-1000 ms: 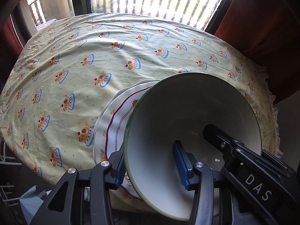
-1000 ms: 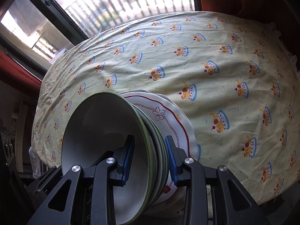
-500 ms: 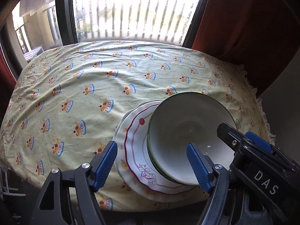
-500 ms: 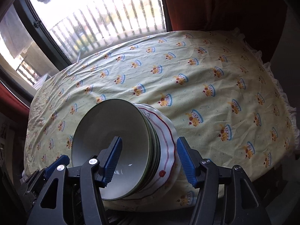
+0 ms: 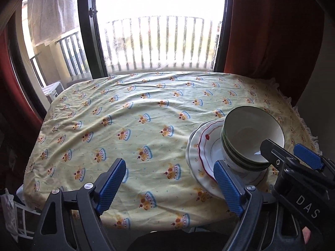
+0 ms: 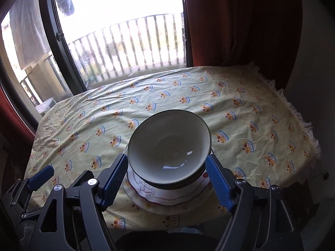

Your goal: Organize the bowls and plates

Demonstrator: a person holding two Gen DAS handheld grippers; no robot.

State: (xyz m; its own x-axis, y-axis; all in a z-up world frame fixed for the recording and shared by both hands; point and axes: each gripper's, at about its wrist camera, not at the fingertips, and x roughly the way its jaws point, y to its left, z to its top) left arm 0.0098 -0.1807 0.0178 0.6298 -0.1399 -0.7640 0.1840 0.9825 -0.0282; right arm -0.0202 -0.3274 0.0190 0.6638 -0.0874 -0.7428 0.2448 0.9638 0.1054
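A stack of nested green-rimmed bowls (image 5: 253, 133) (image 6: 169, 144) sits on white plates with red trim (image 5: 201, 146) (image 6: 167, 196), near the front edge of the table with the yellow patterned cloth (image 5: 129, 125) (image 6: 240, 115). My left gripper (image 5: 170, 183) hovers to the left of the stack with its jaws opening and only cloth between them. The jaws of my right gripper (image 6: 167, 178) (image 5: 289, 152) are opening too. They frame the stack from the near side, and the blue pads (image 6: 218, 179) stand clear of it. One pad of the left gripper (image 6: 40, 176) shows in the right wrist view.
Behind the table is a window with a balcony railing (image 5: 163, 44) (image 6: 129, 46). Dark red curtains (image 5: 272, 31) (image 6: 240, 21) hang at the right. The cloth's frilled hem (image 6: 301, 123) drops off the right side. A white wire rack (image 5: 18, 219) stands low at the left.
Both grippers let go of the stack's rim, spread wide, and drew back and up. The stack stays on the table and looks smaller and farther away.
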